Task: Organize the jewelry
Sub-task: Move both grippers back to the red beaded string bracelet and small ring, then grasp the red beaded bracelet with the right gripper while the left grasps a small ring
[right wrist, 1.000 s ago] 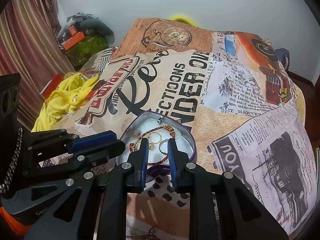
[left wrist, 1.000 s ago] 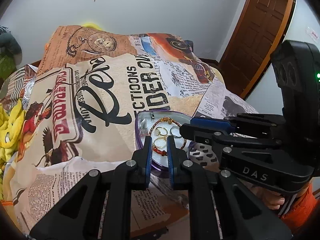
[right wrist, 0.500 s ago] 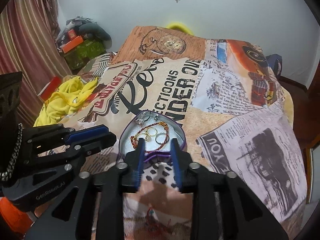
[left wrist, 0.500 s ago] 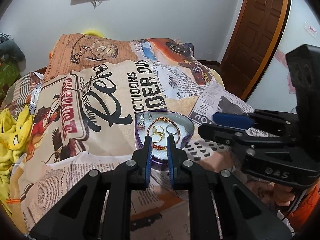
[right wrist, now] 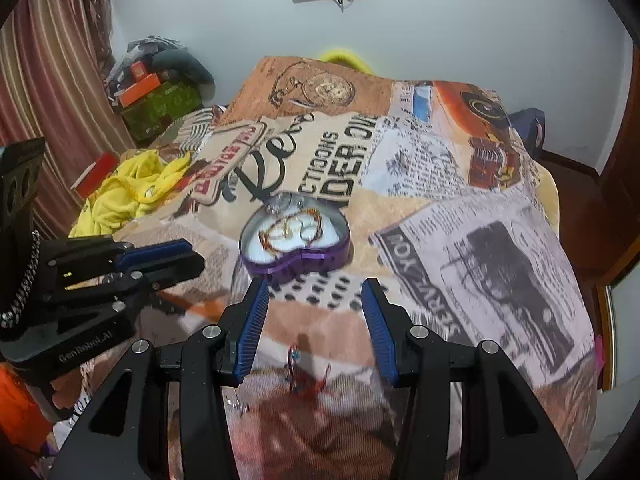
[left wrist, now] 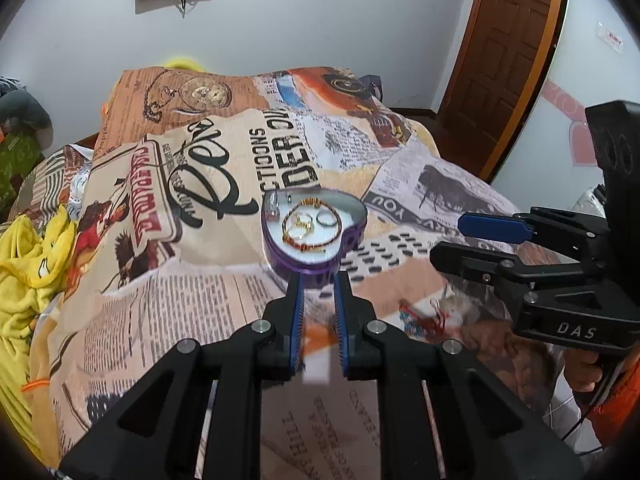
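- Left wrist view: left hand-held gripper fills the lower middle of the frame, its blue pads nearly together with nothing between them. The purple heart-shaped tin lies on the bed just above the fingertips, holding a beaded bracelet and several rings. It sits smaller and higher in the frame than a second ago, so this gripper has pulled back from it.
- Same view, lower right: a loose red-and-blue bracelet lies on the bedspread below the right hand-held gripper.
- Right wrist view: the right hand-held gripper has just been opening; its jaws stand parted and empty. The tin is at centre, beyond the fingertips. The loose bracelet shows between the fingers, low in the frame, on the bed.
- Meaning, as I judge it: the tin's load is settled and the loose bracelet is next to collect.
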### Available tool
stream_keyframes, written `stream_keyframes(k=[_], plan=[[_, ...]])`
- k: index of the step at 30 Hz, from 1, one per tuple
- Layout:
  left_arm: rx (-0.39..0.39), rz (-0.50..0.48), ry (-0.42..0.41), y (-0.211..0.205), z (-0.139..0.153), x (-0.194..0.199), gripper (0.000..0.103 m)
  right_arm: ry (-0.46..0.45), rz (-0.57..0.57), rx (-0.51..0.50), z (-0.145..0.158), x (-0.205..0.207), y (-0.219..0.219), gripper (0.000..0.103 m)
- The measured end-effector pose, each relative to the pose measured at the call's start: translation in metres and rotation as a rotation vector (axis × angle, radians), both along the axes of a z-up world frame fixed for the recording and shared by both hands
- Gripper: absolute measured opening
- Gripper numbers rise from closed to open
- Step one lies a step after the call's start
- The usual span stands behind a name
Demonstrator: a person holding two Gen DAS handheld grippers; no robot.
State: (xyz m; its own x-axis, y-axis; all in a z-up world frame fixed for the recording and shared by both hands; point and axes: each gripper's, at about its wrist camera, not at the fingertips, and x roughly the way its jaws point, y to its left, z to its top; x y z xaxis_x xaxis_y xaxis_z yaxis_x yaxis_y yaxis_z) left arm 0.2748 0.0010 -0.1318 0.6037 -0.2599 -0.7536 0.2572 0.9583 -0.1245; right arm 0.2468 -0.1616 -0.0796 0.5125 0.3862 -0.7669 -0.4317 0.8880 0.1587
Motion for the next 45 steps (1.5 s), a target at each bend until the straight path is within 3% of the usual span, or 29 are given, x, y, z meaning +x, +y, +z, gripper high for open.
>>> stream_keyframes(k=[11, 15, 23, 26, 28, 30, 45], plan=[[-0.004, -0.013, 0.055, -0.002, -0.014, -0.019, 0.015, 0.119, -0.013, -0.021, -0.04, -0.018, -0.006, 0.044], [0.005, -0.007, 0.066, -0.003, -0.021, -0.025, 0.034, 0.14, 0.0, -0.03, -0.049, -0.025, -0.004, 0.044], [0.009, 0.0, 0.081, -0.001, -0.03, -0.033, 0.035, 0.126, 0.007, -0.055, -0.057, -0.031, 0.002, 0.044], [-0.004, 0.0, 0.086, 0.0, -0.03, -0.035, 0.035, 0.114, 0.021, -0.08, -0.059, -0.032, 0.007, 0.031], [-0.008, -0.001, 0.088, -0.001, -0.03, -0.036, 0.035, 0.11, 0.046, -0.088, -0.059, -0.034, 0.011, 0.014], [-0.01, -0.006, 0.091, -0.003, -0.031, -0.037, 0.035, 0.109, 0.069, -0.089, -0.059, -0.037, 0.015, 0.009], [-0.052, -0.085, 0.14, -0.036, -0.042, -0.057, 0.035, 0.096, -0.004, -0.002, -0.046, -0.047, -0.012, 0.007]])
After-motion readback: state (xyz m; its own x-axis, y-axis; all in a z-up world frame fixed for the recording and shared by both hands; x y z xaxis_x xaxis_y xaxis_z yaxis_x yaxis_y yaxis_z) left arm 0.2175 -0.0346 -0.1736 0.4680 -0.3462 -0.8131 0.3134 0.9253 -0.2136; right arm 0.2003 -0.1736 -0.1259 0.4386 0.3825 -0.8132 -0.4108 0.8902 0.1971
